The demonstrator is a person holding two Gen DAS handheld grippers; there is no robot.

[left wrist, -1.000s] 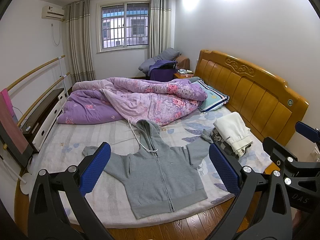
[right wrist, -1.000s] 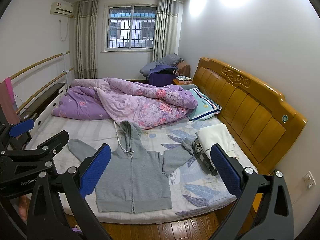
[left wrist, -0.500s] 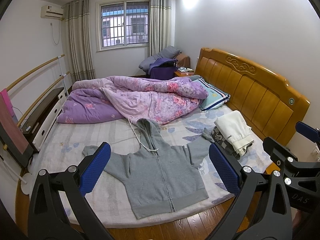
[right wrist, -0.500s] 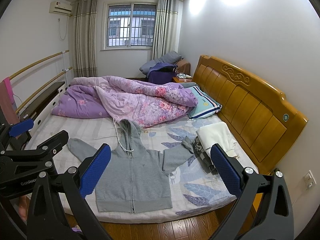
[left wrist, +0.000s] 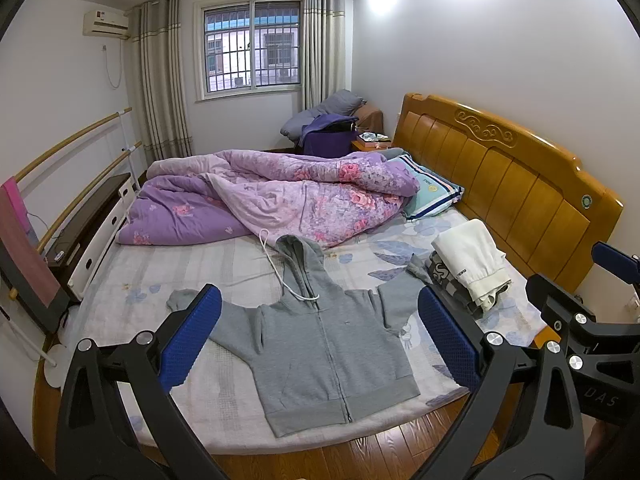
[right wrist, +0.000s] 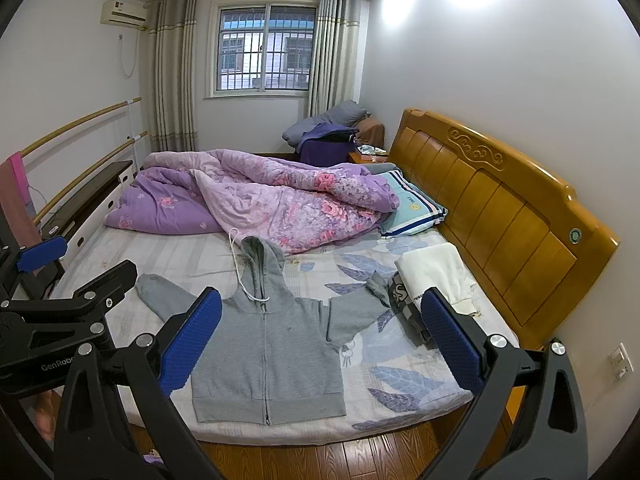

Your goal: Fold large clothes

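A grey zip hoodie (left wrist: 320,344) lies flat and face up on the bed's near side, sleeves spread, hood toward the quilt. It also shows in the right wrist view (right wrist: 268,344). My left gripper (left wrist: 320,340) is open and empty, held well short of the bed. My right gripper (right wrist: 320,340) is open and empty too, beside the left one. The right gripper's body shows at the right edge of the left wrist view, and the left gripper's body at the left edge of the right wrist view.
A rumpled purple floral quilt (left wrist: 280,196) fills the bed's far half. A pile of folded clothes, white on top (left wrist: 468,264), lies by the wooden headboard (left wrist: 520,184). A striped pillow (left wrist: 432,196) is near it. Wood floor (left wrist: 360,456) runs along the bed's near edge.
Both views have shifted very slightly; the hoodie and the bed look the same. Both grippers stay open.
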